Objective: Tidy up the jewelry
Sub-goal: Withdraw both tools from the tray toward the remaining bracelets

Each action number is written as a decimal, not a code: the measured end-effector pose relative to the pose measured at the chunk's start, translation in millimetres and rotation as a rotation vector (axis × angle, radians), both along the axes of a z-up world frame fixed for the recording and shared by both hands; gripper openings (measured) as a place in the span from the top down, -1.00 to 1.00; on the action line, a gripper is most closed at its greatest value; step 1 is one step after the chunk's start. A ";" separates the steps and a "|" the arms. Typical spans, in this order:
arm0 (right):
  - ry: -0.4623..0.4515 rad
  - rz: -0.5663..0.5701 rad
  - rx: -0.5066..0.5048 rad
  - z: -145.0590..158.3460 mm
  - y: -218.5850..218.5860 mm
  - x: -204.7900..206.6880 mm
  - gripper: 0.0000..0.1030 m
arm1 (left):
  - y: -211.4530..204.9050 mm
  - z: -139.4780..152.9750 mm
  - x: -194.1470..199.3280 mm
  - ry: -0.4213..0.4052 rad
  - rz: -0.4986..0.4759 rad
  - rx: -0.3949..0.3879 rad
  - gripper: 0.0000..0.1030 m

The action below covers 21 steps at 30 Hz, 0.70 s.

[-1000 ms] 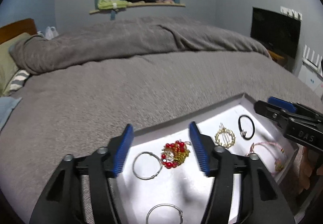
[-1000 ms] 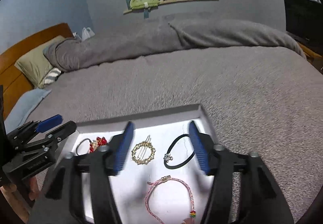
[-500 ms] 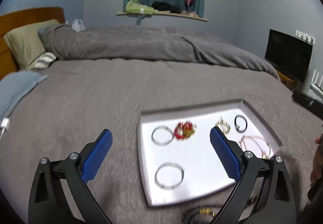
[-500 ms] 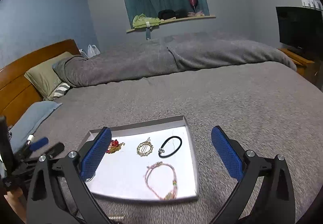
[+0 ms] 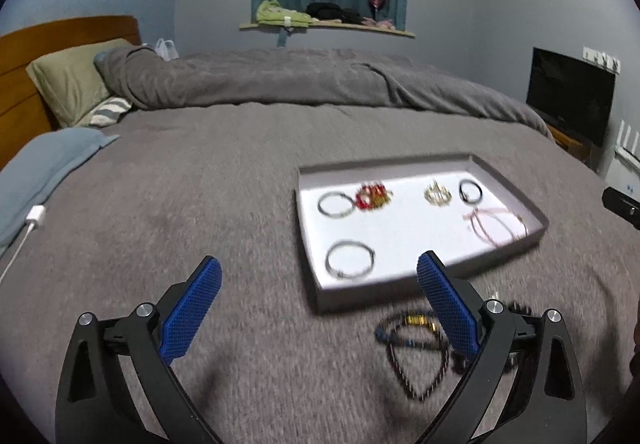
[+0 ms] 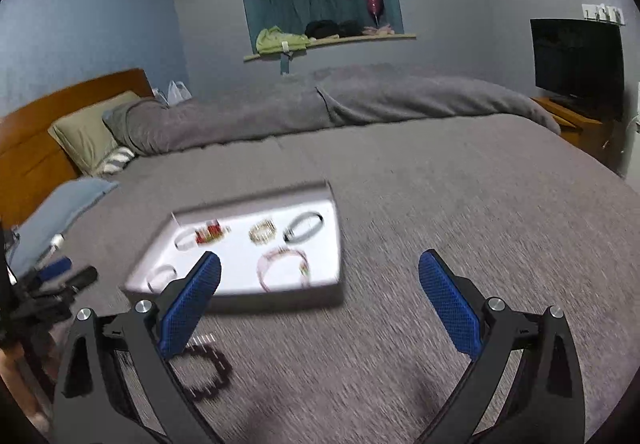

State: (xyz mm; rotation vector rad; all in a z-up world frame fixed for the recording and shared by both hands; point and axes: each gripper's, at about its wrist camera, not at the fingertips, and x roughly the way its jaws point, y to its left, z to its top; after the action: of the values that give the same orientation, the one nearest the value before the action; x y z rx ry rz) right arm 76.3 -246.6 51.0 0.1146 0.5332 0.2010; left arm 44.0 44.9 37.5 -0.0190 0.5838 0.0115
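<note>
Bed (image 5: 200,179), grey cover: bears all items below.

Tray (image 5: 508,187), shallow, grey rim, white floor; lies flat on the cover.
- Two plain silver rings: one at the near left (image 5: 350,259), one behind it (image 5: 336,203).
- Red and gold beaded piece (image 5: 373,196), just right of the far ring.
- Gold round clip (image 5: 438,195), mid-back.
- Black band (image 5: 470,191), back right.
- Pink cord bracelet (image 5: 496,224), right side.

Dark bead necklace (image 5: 416,352) with gold clasp: on the cover, outside the tray, just before its near edge.

Left tongs (image 5: 316,308): jaws spread wide, nothing between the pads; jaws have just been opening.

Right tongs (image 6: 320,308): likewise spread wide and empty, just been opening.
</note>
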 end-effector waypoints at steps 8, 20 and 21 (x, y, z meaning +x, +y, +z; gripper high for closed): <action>0.115 0.132 -0.041 -36.5 27.8 -7.9 -0.90 | -15.3 -33.6 -19.8 0.098 -0.071 0.032 -0.89; 0.185 0.204 -0.055 -58.0 54.5 -4.6 -0.90 | -31.5 -53.1 -12.9 0.175 -0.147 0.072 -0.89; 0.192 0.209 -0.051 -59.0 55.9 -4.2 -0.90 | -31.3 -53.5 -11.0 0.178 -0.146 0.070 -0.89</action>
State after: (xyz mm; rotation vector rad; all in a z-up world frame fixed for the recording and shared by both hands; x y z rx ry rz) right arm 72.1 -190.8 -8.1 0.0280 0.7422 0.3826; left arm 32.9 13.6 -16.0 0.0934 0.7609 -0.1089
